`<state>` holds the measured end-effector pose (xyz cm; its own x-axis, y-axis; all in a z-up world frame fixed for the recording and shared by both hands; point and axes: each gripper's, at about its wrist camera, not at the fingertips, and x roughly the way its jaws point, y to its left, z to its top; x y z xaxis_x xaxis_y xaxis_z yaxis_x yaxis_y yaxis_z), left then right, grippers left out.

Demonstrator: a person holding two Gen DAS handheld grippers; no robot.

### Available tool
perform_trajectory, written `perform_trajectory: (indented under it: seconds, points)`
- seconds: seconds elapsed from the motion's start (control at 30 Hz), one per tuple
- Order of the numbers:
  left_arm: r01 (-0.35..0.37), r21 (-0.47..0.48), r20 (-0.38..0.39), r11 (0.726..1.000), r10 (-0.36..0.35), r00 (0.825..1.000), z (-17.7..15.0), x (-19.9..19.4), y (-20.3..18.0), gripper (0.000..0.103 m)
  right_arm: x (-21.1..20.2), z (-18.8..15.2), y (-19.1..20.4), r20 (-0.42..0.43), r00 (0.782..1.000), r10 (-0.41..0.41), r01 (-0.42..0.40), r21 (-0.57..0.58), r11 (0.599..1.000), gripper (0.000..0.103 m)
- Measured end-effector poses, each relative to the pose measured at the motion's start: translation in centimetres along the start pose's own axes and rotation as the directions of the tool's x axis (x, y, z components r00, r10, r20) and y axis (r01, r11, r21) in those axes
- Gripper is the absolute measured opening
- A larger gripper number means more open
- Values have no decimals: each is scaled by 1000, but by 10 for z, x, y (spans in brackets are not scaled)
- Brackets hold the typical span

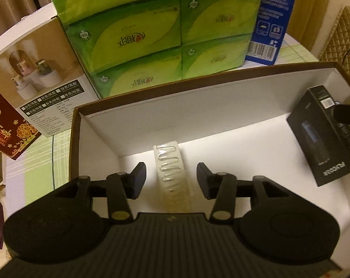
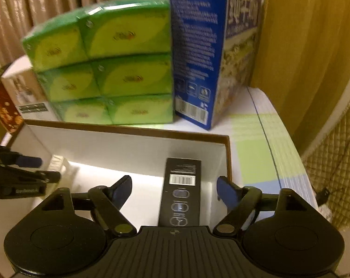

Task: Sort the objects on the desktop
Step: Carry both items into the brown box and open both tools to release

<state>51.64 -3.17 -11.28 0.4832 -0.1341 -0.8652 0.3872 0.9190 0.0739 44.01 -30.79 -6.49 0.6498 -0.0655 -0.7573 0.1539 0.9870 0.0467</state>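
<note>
Both the left gripper [image 1: 171, 178] and right gripper [image 2: 174, 191] gape, black carton [image 2: 180, 192] lengthwise between right's jaws

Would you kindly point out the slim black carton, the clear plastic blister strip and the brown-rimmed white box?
slim black carton [image 2: 180, 194]: right wrist view, its printed top face.
clear plastic blister strip [image 1: 169, 169]: left wrist view, its ribbed middle.
brown-rimmed white box [image 1: 198, 113]: left wrist view, its far inner wall.

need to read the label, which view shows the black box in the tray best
The right wrist view: the black box lies straight ahead between the open fingers of the right hand-held gripper, its barcode and icons facing the camera. In the left wrist view the same box sits tilted at the right edge of the white tray, seen at an angle.
</note>
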Motion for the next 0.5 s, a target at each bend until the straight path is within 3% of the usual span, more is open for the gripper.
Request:
perform_trajectory:
  seconds: [0.2, 0.3, 0.4, 0.5]
  points:
    - [43, -23, 64, 999, -41, 997, -6, -31, 1, 62, -22, -10, 6, 37, 998, 53, -52, -12, 999, 89]
    - [62, -25, 104, 998, -59, 993, -10, -53, 0, 63, -36, -17, 11, 52, 997, 65, -64, -22, 998, 90]
    - [50, -10, 133, 999, -48, 990, -16, -77, -5, 73, -51, -26, 13, 59, 995, 83, -82, -14, 997, 94]
    - [34, 16, 159, 999, -36, 987, -25, -98, -9, 76, -64, -33, 16, 54, 995, 85, -85, -7, 996, 96]
